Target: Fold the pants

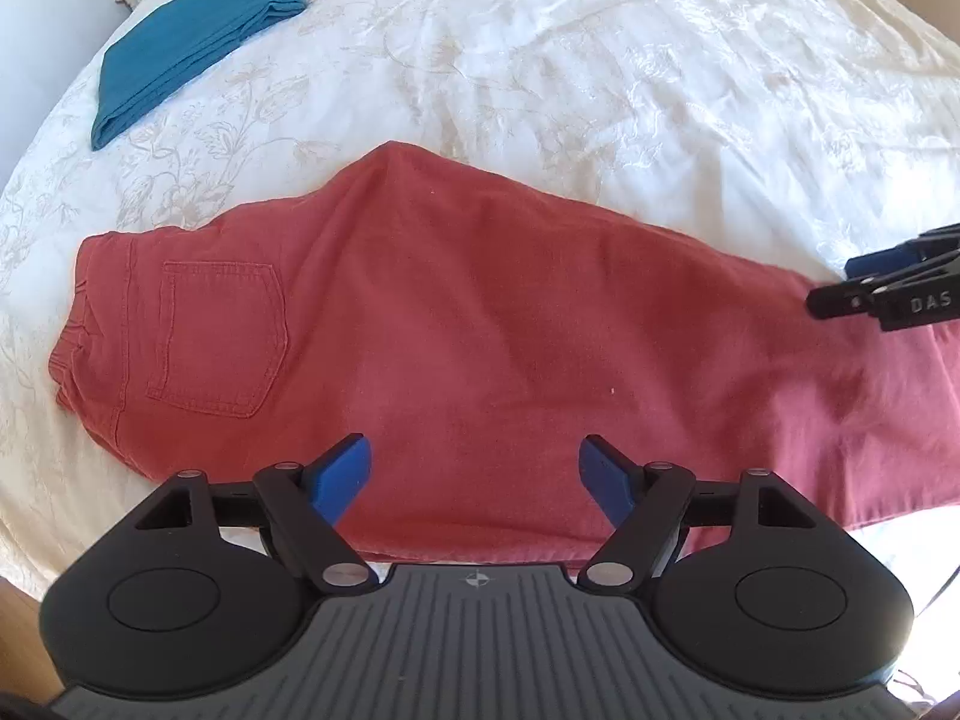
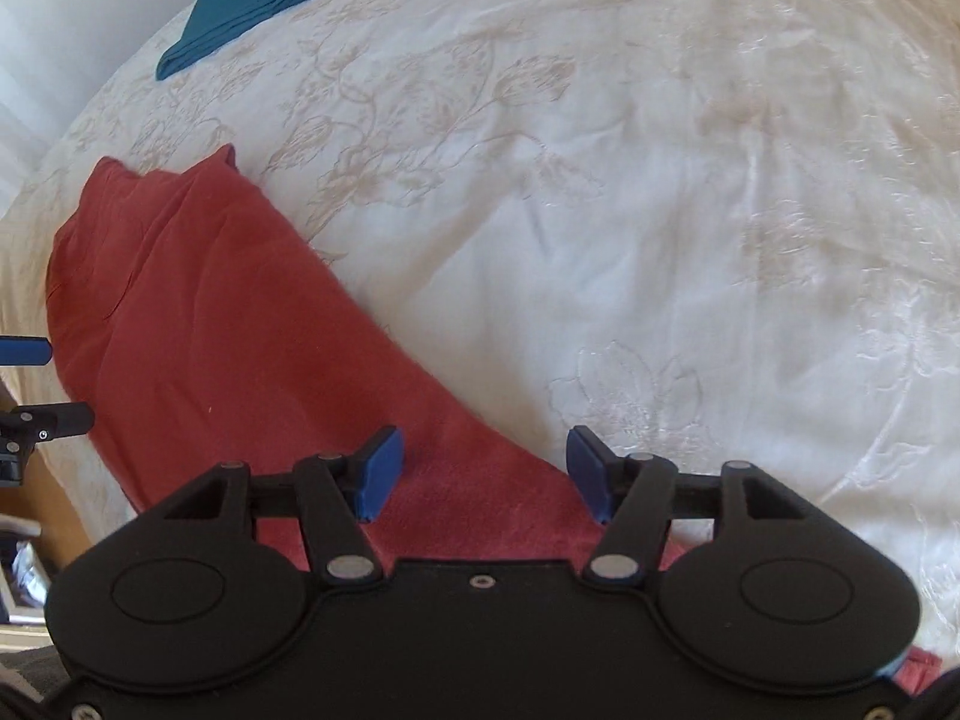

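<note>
So the red pants are lying flat on the white embroidered bedspread, folded lengthwise, waistband and back pocket out at 9 o'clock in the left wrist view, legs running off toward 3 o'clock. The left gripper hangs over the near long edge, at about 6 o'clock, blue fingers spread wide, nothing held. In the right wrist view, the right gripper is spread wide too, with empty fingers straddling the far edge of the leg down near the hem. There's lots of bare bedspread from 12 to 3 o'clock. A folded teal cloth sits well apart at 11 o'clock, near the bed's edge.
</note>
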Available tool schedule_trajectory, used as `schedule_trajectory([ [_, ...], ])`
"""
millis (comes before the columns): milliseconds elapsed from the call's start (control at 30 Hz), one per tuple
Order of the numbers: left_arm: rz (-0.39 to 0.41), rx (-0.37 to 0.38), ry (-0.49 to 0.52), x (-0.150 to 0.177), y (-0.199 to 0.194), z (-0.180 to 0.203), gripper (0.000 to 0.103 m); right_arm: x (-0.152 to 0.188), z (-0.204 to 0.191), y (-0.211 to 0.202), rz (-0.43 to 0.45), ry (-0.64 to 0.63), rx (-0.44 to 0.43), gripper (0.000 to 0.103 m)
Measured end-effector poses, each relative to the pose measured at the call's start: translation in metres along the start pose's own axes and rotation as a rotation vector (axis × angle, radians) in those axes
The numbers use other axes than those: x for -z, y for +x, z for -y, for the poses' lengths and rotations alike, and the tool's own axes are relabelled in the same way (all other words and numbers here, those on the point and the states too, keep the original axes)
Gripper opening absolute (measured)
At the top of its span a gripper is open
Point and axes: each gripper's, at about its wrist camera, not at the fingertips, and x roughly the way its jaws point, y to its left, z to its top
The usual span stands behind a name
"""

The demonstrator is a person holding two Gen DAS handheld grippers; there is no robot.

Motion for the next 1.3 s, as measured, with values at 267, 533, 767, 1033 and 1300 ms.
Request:
schedule_trajectory([
  [267, -0.01, -0.048, -0.023, -0.016, -0.003, 0.009, 0.075, -0.013, 0.013, 0.026, -0.055, 0.037, -0.202, 0.048],
  [533, -0.005, -0.029, 0.012, -0.053, 0.012, 0.017, 0.075, 0.003, -0.033, -0.022, 0.152, -0.168, -0.114, 0.016],
  [767, 0.053, 0.02, 0.009, -0.094, 0.024, 0.028, 0.075, 0.044, -0.088, -0.037, 0.192, -0.44, -0.021, 0.017],
  [1033, -0.101, -0.046, 0.09, -0.105, 0.076, 0.043, 0.075, 0.053, -0.104, -0.025, 0.103, -0.531, -0.062, 0.023],
  [1300, -0.138, 0.013, -0.004, -0.078, 0.084, 0.011, 0.076, 0.011, -0.058, -0.044, 0.194, -0.242, -0.06, 0.05],
])
